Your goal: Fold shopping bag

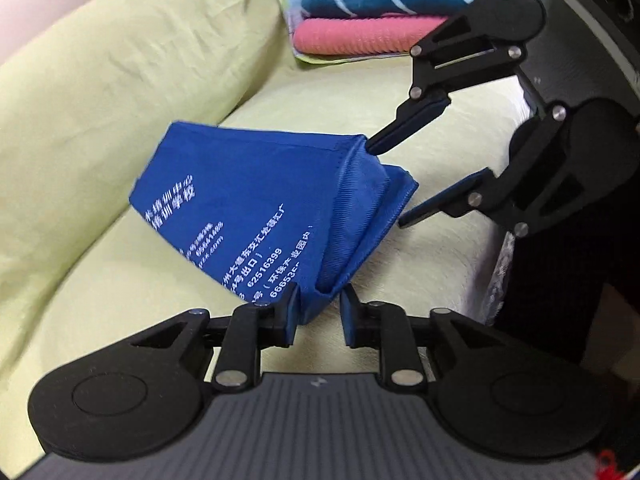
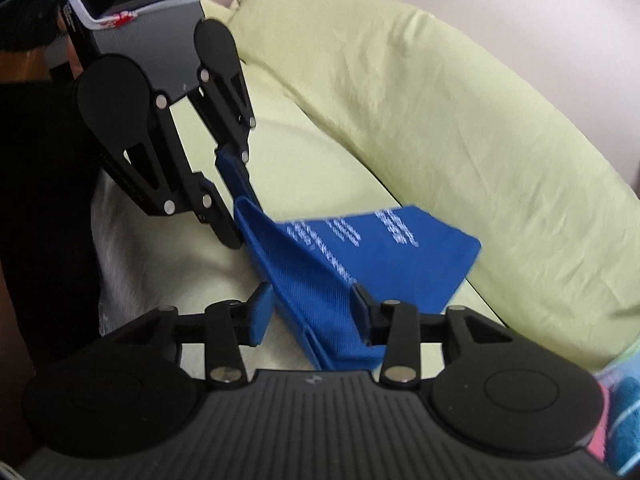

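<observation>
Both grippers working a blue shopping bag (image 1: 256,216) over a pale yellow-green sheet (image 1: 120,92).

The bag, already partly folded and bunched, is sitting lifted off the sheet between the two claws, white printed text blurred and mostly unreadable. Left gripper (image 1: 318,312) is standing with jaws parted, the bag's near corner lying between the pads; actual pinch contact is hard to make out. Right gripper (image 2: 310,316) is also showing parted jaws with the bag's folded edge running between them, touching the right-hand pad; whether it is really gripping, cannot tell. The bag's underside is hidden. Folded towels (image 1: 372,16) are lying at the far end, cut off by the frame and partly blocked by the right gripper.
</observation>
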A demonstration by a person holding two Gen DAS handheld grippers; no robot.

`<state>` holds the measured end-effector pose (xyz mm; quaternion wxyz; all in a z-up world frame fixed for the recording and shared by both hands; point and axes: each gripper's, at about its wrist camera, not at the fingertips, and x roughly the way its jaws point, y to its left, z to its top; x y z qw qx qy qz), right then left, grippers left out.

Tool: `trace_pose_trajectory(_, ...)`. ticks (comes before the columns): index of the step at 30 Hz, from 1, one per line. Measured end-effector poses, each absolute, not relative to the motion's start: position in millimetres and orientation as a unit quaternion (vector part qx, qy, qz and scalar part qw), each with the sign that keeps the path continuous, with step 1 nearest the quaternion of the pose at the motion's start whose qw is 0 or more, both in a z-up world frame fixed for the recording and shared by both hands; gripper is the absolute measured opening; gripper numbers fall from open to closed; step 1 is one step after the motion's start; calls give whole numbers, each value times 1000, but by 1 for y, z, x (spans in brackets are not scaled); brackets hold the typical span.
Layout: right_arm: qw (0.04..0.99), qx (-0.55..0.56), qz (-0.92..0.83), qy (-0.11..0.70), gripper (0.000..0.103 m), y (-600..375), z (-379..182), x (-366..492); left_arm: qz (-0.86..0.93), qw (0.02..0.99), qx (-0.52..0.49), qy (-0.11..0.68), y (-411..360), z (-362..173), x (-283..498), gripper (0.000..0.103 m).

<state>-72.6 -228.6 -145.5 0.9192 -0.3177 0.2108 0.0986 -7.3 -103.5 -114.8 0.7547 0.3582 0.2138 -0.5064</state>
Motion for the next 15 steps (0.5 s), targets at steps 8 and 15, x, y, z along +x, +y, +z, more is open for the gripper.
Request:
trace_pose_trajectory(8, 947, -149, 104, 264, 15, -264, -137, -32, -509, 754, 320, 266, -108, -110, 21, 13)
trace_pose_trajectory(15, 946, -114, 92, 288, 15, -272, -147, -17, -462, 789, 332, 235, -109, -100, 16, 21)
